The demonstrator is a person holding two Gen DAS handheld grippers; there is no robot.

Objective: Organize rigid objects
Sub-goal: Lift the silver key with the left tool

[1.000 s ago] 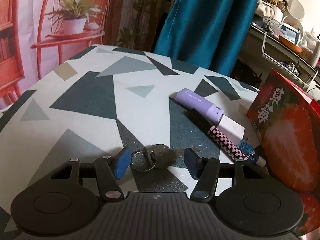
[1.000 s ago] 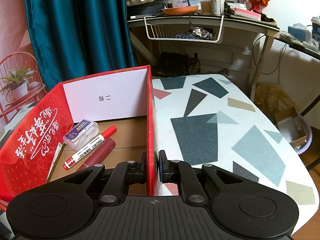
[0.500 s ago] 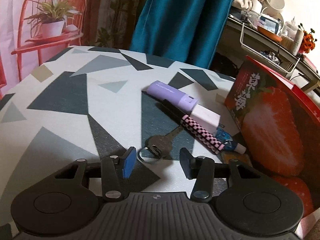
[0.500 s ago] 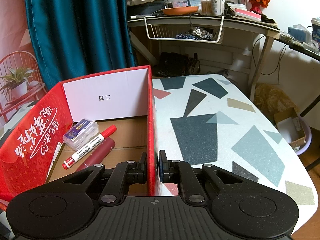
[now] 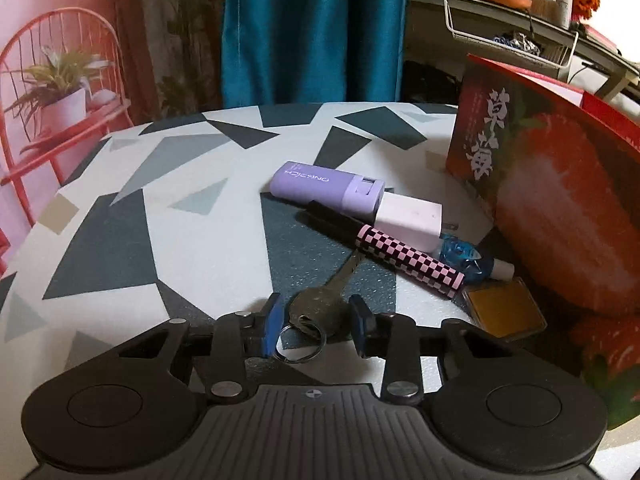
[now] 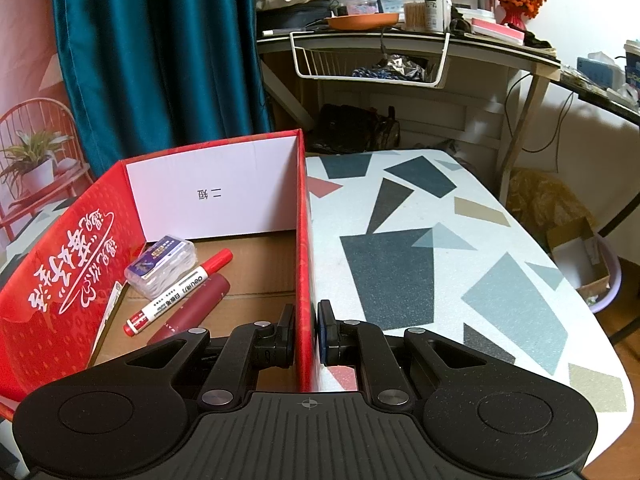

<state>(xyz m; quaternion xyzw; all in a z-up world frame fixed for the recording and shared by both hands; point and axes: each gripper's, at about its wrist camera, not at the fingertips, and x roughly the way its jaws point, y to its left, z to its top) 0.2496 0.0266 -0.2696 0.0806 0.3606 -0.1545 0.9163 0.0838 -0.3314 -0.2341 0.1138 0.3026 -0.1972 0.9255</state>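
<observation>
Terrazzo-patterned table (image 5: 208, 240): white top with dark grey, pale grey and beige shards; it carries everything below.
Red cardboard box (image 6: 72, 280): stands at the table's right part in the left wrist view, strawberry print on its outer wall, white inner end panel; open at the top.
Left gripper (image 5: 316, 322): low over the table, its blue-padded jaws partly spread, one on either side of the key's head; the right pad looks to be touching the head, the left pad stands a little apart, so nothing is clamped.
Right gripper (image 6: 307, 330): pinched tight on the box's right wall, one finger inside the box, the other outside over the table.
Purple case (image 5: 326, 188): lies flat near the table's middle, touching the white charger plug (image 5: 408, 222) at its right end.
Checked pink-and-black pen (image 5: 408, 260): lies slanted just in front of the purple case and plug, its black end under them.
Red marker (image 6: 180, 292): on the box floor, beside a dark red tube (image 6: 192, 308) and touching a clear plastic case (image 6: 162, 262).
Key (image 5: 324, 300): flat on the table between the left jaws, its blade pointing away toward the pen, its ring (image 5: 298, 344) nearest the camera.
Blue clip-like item (image 5: 466, 258): beside the pen's far end, close to the box.
Amber square piece (image 5: 502, 310): flat just beside the box's foot.
</observation>
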